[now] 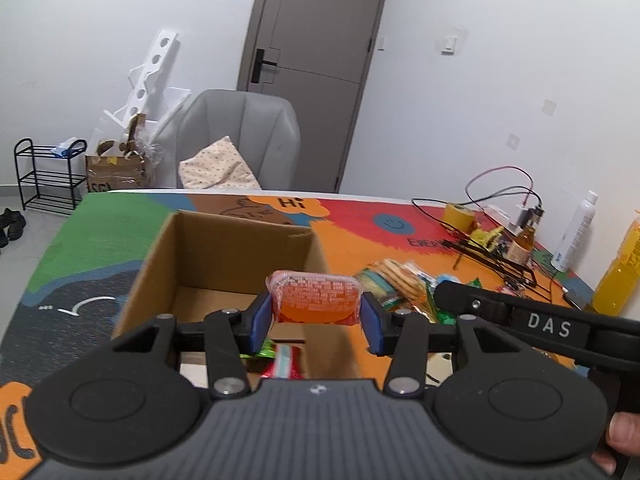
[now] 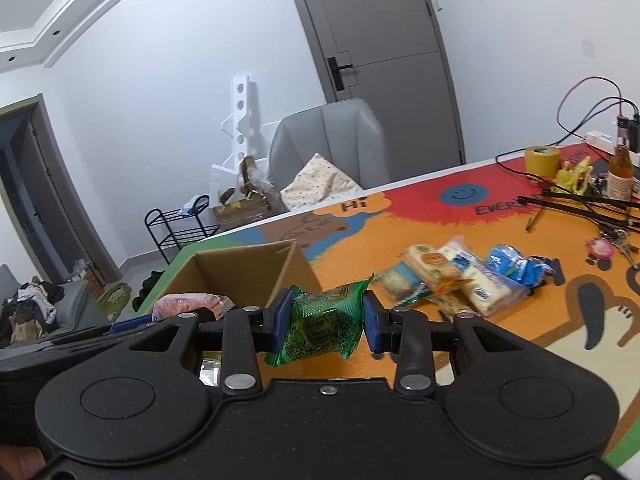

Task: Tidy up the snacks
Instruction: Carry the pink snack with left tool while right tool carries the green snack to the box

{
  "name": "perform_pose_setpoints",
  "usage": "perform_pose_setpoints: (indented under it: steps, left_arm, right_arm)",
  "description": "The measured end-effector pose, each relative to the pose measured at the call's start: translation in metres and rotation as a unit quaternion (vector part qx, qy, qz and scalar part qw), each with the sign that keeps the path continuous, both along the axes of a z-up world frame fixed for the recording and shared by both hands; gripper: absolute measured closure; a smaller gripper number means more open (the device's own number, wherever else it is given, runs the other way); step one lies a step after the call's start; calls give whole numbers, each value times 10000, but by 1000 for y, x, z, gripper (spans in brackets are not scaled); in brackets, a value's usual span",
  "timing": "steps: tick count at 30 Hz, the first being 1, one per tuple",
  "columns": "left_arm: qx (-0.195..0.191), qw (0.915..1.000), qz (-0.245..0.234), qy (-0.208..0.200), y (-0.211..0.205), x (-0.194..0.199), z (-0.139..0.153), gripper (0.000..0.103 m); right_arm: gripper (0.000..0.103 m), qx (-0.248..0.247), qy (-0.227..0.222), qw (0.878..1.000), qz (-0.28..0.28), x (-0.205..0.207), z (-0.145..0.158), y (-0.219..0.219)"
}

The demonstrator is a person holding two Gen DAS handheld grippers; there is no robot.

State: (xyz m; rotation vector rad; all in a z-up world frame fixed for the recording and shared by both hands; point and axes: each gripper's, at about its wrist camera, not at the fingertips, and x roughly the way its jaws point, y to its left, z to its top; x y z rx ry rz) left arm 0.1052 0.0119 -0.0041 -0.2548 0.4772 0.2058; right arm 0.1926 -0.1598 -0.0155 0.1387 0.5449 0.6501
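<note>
Left claw: the left claw (image 1: 317,316) grips one orange-red jelly cup (image 1: 316,298) between its blue pads, held above the open cardboard box (image 1: 224,256), near the box's right wall.
Right claw: the right claw (image 2: 325,320) is clenched on one green snack packet (image 2: 324,326), crumpled between the pads, just right of the box and above the orange part of the mat.
Box: one open cardboard box on the left half of the worktop (image 1: 100,240); through the left wrist view two wrappers show at its bottom, one green wrapper (image 1: 260,350) and one red-and-white wrapper (image 1: 284,364).
Loose snacks: a pile of snacks (image 2: 460,280) lies on the worktop to the right of the box; about five packets can be made out, among them a round cracker pack (image 2: 430,264), a white-and-blue packet (image 2: 486,282) and a blue packet (image 2: 516,268); the blur prevents an exact count.
Far right clutter: one yellow tape roll (image 2: 542,160), one small brown glass bottle (image 2: 620,172), one white spray can (image 1: 576,232), one large orange drink bottle (image 1: 622,276), tangled cables (image 1: 500,188) and a black folding stand (image 2: 580,204).
In the way: in the left wrist view the right claw's black arm crosses the lower right, covering part of the snack pile.
Beyond the worktop: one grey chair (image 1: 240,136) with a spotted cushion (image 1: 218,170), one black shoe rack (image 1: 44,176), one grey door (image 1: 320,40).
</note>
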Motion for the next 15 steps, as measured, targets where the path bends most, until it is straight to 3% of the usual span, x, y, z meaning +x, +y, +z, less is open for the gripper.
perform_pose_setpoints:
  steps: [15]
  left_arm:
    - [-83, 9990, 435, 108, 48, 0, -2, 56]
  right_arm:
    - [68, -72, -5, 9993, 369, -1, 1, 40]
